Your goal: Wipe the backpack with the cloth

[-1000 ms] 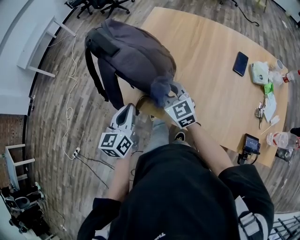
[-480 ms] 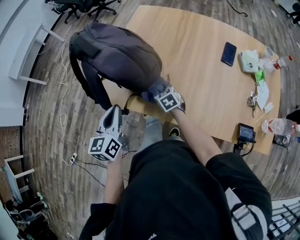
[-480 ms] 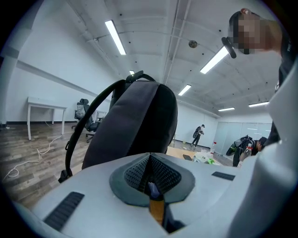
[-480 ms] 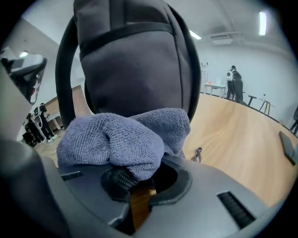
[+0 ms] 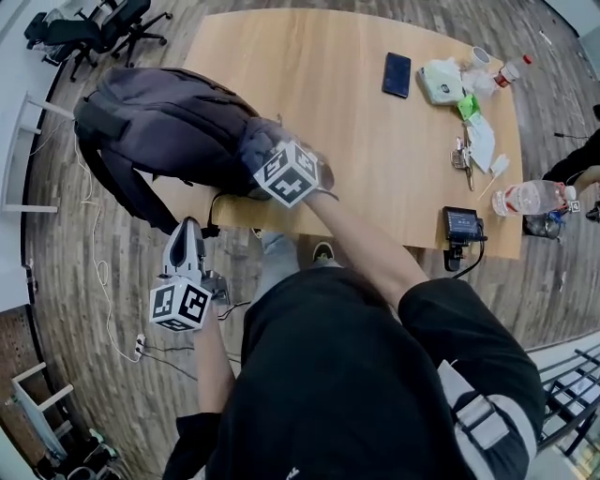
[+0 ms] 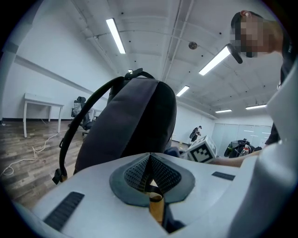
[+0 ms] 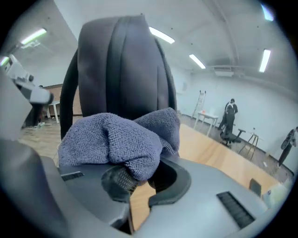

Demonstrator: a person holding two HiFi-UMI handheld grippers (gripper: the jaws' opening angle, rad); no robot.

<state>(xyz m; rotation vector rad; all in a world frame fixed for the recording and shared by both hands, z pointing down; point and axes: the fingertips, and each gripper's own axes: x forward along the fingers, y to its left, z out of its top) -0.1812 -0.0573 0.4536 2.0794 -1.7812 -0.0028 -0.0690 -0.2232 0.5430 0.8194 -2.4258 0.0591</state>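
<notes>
A dark grey backpack (image 5: pixel 159 117) lies on its side at the left end of the wooden table (image 5: pixel 356 150), its straps hanging over the edge. My right gripper (image 5: pixel 264 157) is shut on a blue-grey cloth (image 5: pixel 255 141) and holds it against the backpack's near end. In the right gripper view the bunched cloth (image 7: pixel 118 139) fills the jaws, with the backpack (image 7: pixel 121 65) right behind it. My left gripper (image 5: pixel 184 230) hangs below the table edge, shut on nothing. Its own view shows the backpack (image 6: pixel 135 121) ahead, apart from the jaws.
On the table's far right lie a dark phone (image 5: pixel 397 74), a tissue pack (image 5: pixel 439 81), small items and a plastic bottle (image 5: pixel 525 197). A small device (image 5: pixel 461 223) with a cable sits at the near edge. Cables (image 5: pixel 98 272) trail on the floor; office chairs (image 5: pixel 84 28) stand beyond.
The right gripper has moved down and along the backpack's near end with the cloth in it, and the head view has swung. The left gripper has stayed by the table edge.
</notes>
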